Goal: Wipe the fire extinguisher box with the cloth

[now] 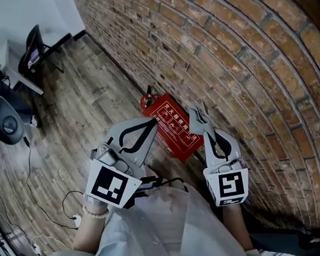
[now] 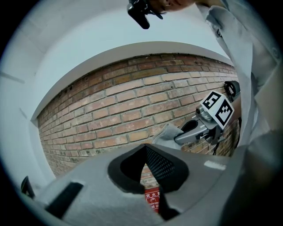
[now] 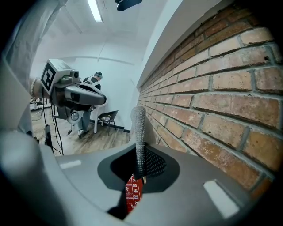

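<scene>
1. The person holds both arms forward and down, with the forearms coming out from under a light garment. The two tools point toward the foot of the brick wall (image 1: 243, 64).
2. The left hand-held gripper (image 1: 151, 125) is tilted up to the right, with its marker cube (image 1: 112, 184) nearest to the body. In its own view the two jaws are closed tip to tip and nothing is between them.
3. The right hand-held gripper (image 1: 203, 126) is just beside the left one, nearer to the wall, and points forward along the wall. Its jaws are pressed together on a grey cloth (image 1: 194, 112). In the right gripper view the cloth (image 3: 139, 128) stands up from the jaws as a narrow strip.
4. The red fire extinguisher box (image 1: 174, 130) is on the wooden floor (image 1: 87, 102) against the wall, directly under the tips of both tools. I cannot tell if the cloth touches it.
5. A red fire extinguisher (image 1: 146, 101) is just beyond the far end of the box.
6. Through the gap behind each pair of jaws a small red part of the box (image 2: 152, 198) is visible.
7. A black chair (image 1: 34, 48) stands well apart, at the far left.
</scene>
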Tool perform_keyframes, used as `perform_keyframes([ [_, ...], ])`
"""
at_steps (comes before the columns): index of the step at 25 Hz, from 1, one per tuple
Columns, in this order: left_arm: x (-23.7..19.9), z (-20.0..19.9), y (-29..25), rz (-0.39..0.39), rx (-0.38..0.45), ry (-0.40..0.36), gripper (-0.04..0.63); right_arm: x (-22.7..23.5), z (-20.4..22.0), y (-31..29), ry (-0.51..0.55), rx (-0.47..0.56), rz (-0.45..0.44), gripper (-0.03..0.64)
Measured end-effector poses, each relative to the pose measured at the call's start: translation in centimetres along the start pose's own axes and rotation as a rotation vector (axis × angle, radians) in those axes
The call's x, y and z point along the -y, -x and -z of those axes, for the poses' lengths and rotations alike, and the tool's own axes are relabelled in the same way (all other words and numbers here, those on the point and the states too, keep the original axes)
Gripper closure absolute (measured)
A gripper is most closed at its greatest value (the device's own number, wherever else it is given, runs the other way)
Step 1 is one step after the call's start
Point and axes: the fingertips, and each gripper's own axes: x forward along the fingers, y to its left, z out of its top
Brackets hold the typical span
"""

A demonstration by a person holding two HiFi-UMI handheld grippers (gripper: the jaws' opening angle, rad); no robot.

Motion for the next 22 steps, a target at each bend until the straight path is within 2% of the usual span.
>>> perform_keyframes([
  [7,0.0,-0.1,-0.3,0.000,0.009,0.005,0.595,-0.4,-0.7,-0.2,0.031,0.002,-0.014,0.598],
  [22,1.2,-0.1,-1.0,0.022,-0.001,0.004,0.596,-0.1,0.1,0.4,0.019,-0.006,-0.016,0.598],
])
